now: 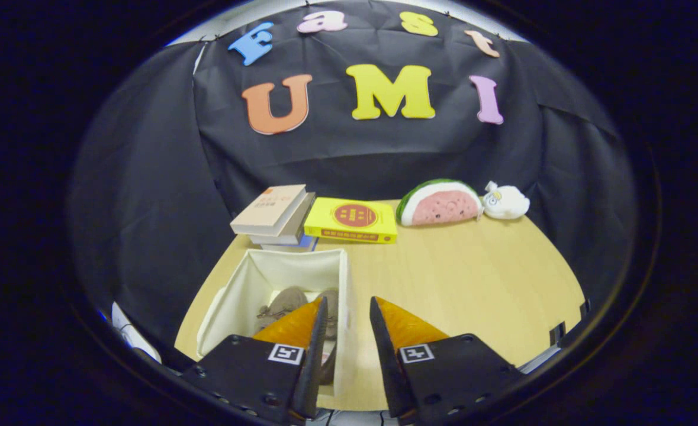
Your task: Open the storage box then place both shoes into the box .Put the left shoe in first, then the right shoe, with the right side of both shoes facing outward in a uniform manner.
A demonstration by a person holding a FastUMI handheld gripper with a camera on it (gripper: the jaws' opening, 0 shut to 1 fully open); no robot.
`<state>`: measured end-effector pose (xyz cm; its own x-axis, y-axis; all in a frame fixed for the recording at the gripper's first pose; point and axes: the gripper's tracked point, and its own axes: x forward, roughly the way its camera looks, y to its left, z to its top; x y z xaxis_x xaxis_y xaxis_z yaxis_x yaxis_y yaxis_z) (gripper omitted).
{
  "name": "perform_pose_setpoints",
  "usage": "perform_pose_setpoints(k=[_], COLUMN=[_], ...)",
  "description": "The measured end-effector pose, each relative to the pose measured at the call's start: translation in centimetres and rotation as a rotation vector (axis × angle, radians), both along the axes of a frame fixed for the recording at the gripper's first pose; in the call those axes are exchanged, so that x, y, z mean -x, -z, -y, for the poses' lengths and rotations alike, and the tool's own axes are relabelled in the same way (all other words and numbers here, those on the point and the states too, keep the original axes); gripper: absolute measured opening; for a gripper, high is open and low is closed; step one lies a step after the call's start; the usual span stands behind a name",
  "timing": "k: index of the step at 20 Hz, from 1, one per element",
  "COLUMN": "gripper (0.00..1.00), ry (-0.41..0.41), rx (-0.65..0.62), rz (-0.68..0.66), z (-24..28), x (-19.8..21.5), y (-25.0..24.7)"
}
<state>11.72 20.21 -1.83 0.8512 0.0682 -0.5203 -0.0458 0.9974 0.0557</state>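
Gripper (349, 307): parted, holding nothing, straddling right wall of storage box (343, 278). Shoes (292, 305) inside box.

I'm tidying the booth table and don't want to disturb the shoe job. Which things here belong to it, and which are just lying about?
Belongs to the job:
- white storage box, open
- shoes inside it
- hand-held gripper, fingers apart, holding nothing, over the box's near wall

Just lying about:
- stack of books
- yellow book
- watermelon plush
- small white plush
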Motion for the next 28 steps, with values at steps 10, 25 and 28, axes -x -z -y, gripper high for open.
perform_pose_setpoints(k=[10, 25, 28], gripper=[0.77, 0.95, 0.95], ry=[0.080, 0.166, 0.153], rx=[0.033, 0.073, 0.064], rz=[0.430, 0.641, 0.670], z=[8.7, 16.6, 16.1], x=[5.3, 12.2, 12.4], y=[-6.5, -5.8, -5.8])
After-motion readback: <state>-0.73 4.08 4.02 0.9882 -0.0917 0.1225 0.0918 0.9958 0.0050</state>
